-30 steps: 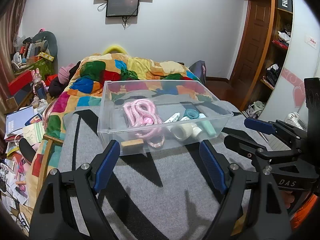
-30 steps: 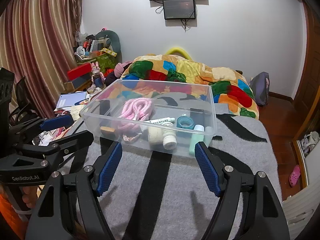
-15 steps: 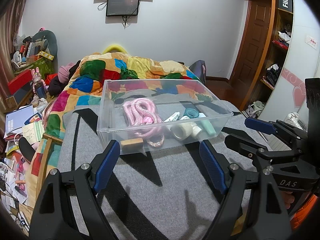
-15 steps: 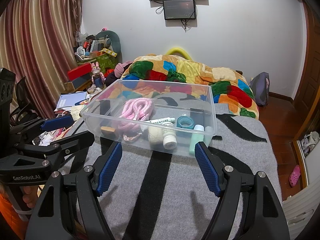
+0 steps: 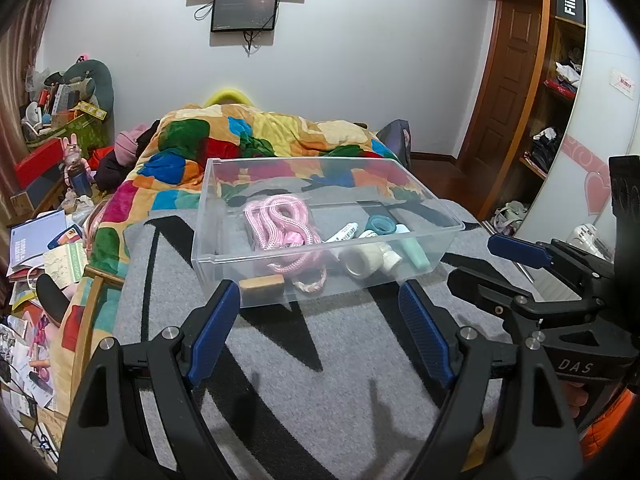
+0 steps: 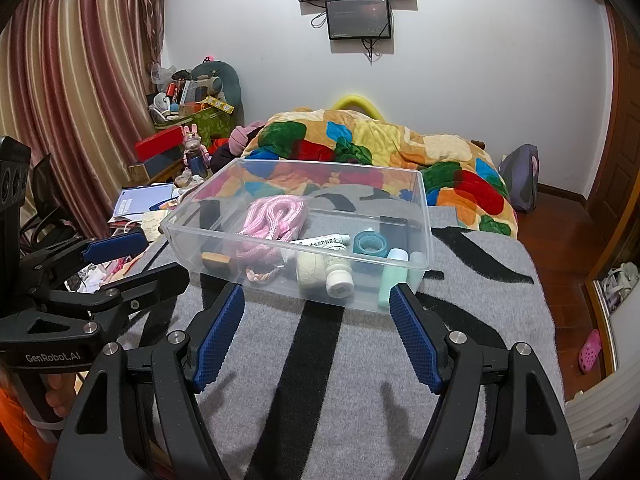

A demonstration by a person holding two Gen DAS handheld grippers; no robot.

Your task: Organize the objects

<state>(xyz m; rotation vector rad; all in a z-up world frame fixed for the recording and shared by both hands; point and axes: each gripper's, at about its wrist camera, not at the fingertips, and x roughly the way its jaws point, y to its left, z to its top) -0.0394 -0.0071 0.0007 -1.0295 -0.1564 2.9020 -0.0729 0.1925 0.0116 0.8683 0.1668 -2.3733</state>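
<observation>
A clear plastic bin (image 5: 208, 236) (image 6: 424, 224) sits on a grey and black striped blanket (image 5: 304, 380) (image 6: 332, 380). Inside lie a pink rope (image 5: 276, 220) (image 6: 276, 216), a wooden block (image 5: 262, 284) (image 6: 216, 260), a teal tape roll (image 5: 381, 224) (image 6: 371, 243), a white tube (image 5: 343, 233), a cream spool (image 5: 362, 264) (image 6: 310, 270), a white bottle (image 6: 339, 278) and a mint bottle (image 5: 414, 250) (image 6: 392, 276). My left gripper (image 5: 320, 300) (image 6: 116, 260) and my right gripper (image 6: 318, 308) (image 5: 496, 264) are both open and empty, just short of the bin's near wall.
A bright patchwork quilt (image 5: 256, 140) (image 6: 380, 148) is heaped behind the bin. Books and clutter (image 5: 40, 240) (image 6: 140, 200) lie at the bed's left side. A wooden door and shelves (image 5: 532, 100) stand on the right, a curtain (image 6: 72, 100) on the left.
</observation>
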